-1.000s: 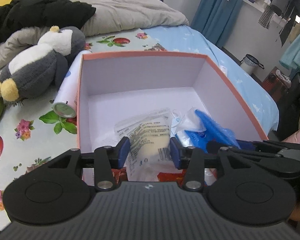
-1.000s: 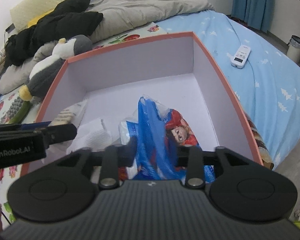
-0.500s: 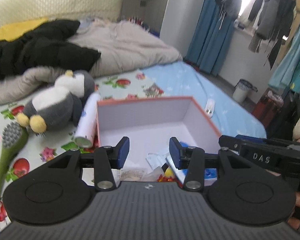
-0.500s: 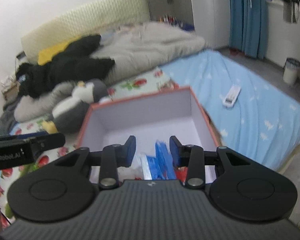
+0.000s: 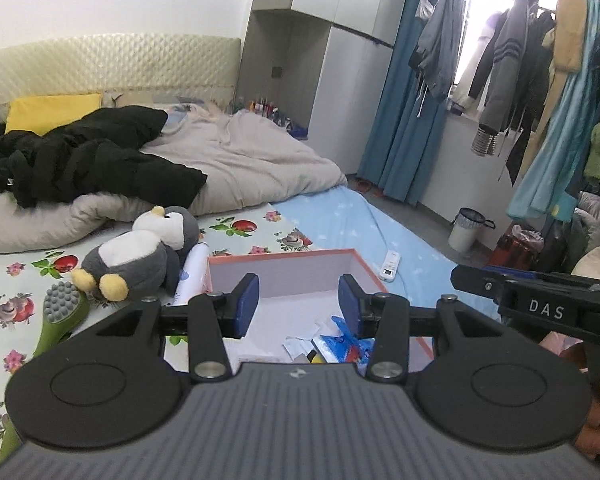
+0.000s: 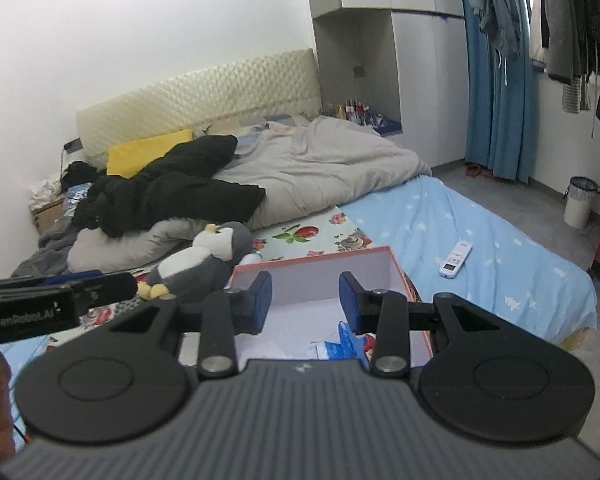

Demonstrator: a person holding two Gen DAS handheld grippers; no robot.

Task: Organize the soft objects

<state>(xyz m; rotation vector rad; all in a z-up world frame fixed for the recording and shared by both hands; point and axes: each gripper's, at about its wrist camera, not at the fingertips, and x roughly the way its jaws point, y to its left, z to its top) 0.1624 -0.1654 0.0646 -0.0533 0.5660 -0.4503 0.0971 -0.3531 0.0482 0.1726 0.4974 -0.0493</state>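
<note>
Bedroom clutter is filling both views: I am looking over a bed [image 5: 332,224] spread with a fruit-print sheet and a pale blue sheet, a grey duvet [image 5: 252,160] and a black jacket [image 5: 84,160] heaped towards the headboard, and clothes hanging by the blue curtain. I am holding the left tongs [image 5: 299,306] and the right tongs [image 6: 305,302] above the near edge of the pink-rimmed box [image 5: 284,258], both partly open and gripping nothing. Inside the box, packets and a blue bag [image 5: 346,346] are lying on the floor of it. I am judging the plush penguin [image 5: 140,252] the next soft thing to collect. It is lying on the sheet just left of the box, beside a white tube [image 5: 192,276], its long axis running from yellow feet nearest me to head farther off. My left tongs are sitting nearer it. A white remote [image 6: 455,259] is resting right of the box.
</note>
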